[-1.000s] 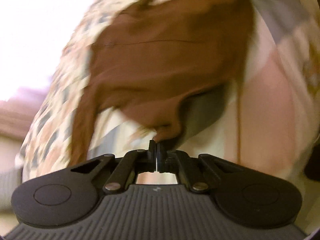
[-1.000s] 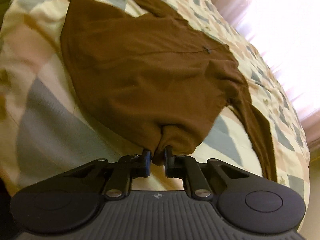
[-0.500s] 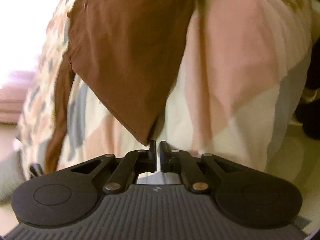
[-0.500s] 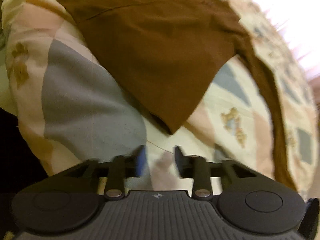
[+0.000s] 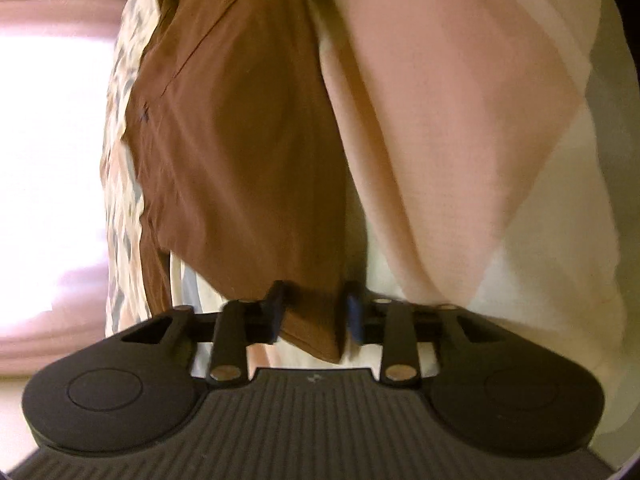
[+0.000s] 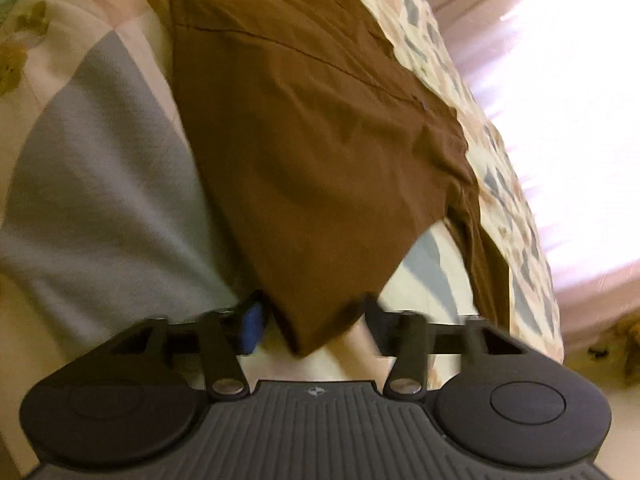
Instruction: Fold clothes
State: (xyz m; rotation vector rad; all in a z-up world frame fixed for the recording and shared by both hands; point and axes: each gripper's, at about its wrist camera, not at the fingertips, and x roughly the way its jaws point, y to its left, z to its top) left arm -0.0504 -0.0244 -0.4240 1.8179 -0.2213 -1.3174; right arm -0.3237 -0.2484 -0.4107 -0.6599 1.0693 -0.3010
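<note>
My left gripper (image 5: 314, 312) and right gripper (image 6: 314, 322) both stood released. Each straddled a corner of the brown shirt (image 6: 312, 152) at the bed's (image 6: 92, 184) edge.

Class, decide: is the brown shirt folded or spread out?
Spread out. The shirt lies flat on the quilt, one sleeve trailing; no fold shows.
</note>
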